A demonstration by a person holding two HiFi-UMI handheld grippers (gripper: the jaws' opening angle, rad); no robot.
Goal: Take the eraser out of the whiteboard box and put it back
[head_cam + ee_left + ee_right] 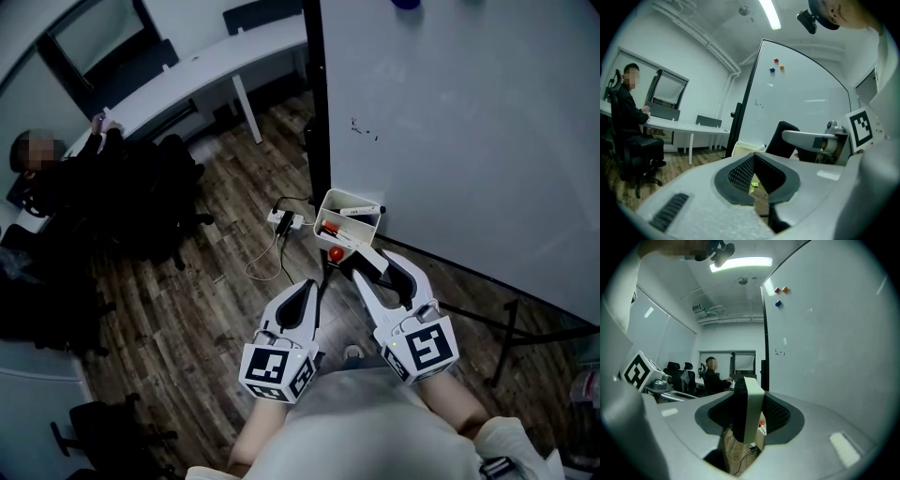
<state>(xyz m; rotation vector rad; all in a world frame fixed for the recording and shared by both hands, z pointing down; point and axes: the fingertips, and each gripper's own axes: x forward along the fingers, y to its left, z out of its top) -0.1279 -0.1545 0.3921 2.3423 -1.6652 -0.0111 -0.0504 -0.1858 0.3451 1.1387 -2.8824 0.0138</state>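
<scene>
The eraser [748, 408] is out of the box [330, 200], held just on its near side. The right gripper [749, 414] is clamped across its flat sides, white back to the right and dark felt to the left. It looks light, stiff-backed and soft-faced, so a middle grip suits it. The left gripper [754, 180], to the left, has its fingers together and holds nothing.

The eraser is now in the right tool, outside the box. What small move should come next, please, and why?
Probably ease the right tool forward until the eraser is over the open box. The eraser stands clamped between its jaws, already out and just short of the box, so putting it back seems to remain.
</scene>
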